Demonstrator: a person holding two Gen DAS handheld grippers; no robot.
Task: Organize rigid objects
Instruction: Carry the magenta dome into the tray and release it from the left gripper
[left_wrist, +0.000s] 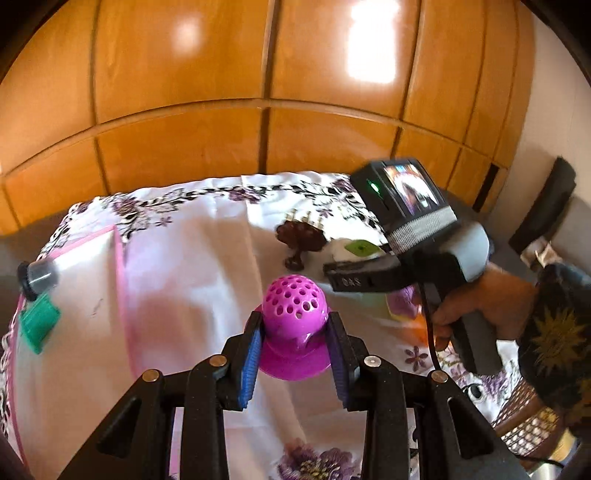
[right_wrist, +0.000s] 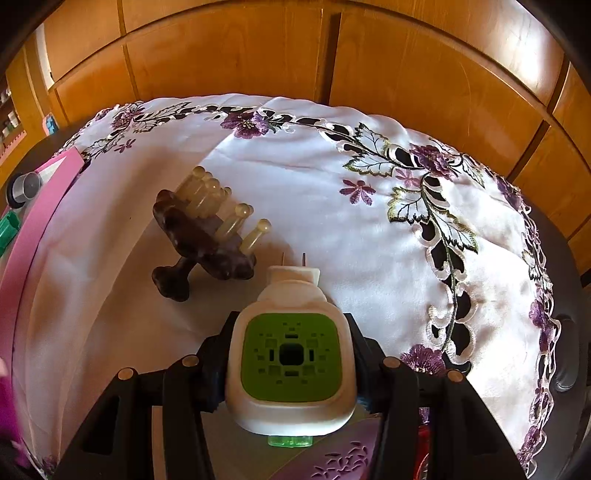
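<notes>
My left gripper (left_wrist: 294, 325) is shut on a magenta perforated dome with a flared base (left_wrist: 294, 314), held above the floral tablecloth (left_wrist: 207, 251). My right gripper (right_wrist: 291, 354) is shut on a white plug-in device with a green grille (right_wrist: 290, 356), its metal prongs pointing away. In the left wrist view the right gripper (left_wrist: 354, 275) shows with that device (left_wrist: 356, 249) near a dark brown scalp massager (left_wrist: 301, 240). The massager (right_wrist: 207, 236) lies on its side just ahead-left of the device, pale prongs up.
A white tray with a pink rim (left_wrist: 120, 266) lies at the left, holding a grey capped tube (left_wrist: 38, 277) and a green block (left_wrist: 38, 323); they also show at the left edge of the right wrist view (right_wrist: 22, 188). Wooden wardrobe doors (left_wrist: 258, 74) stand behind the table.
</notes>
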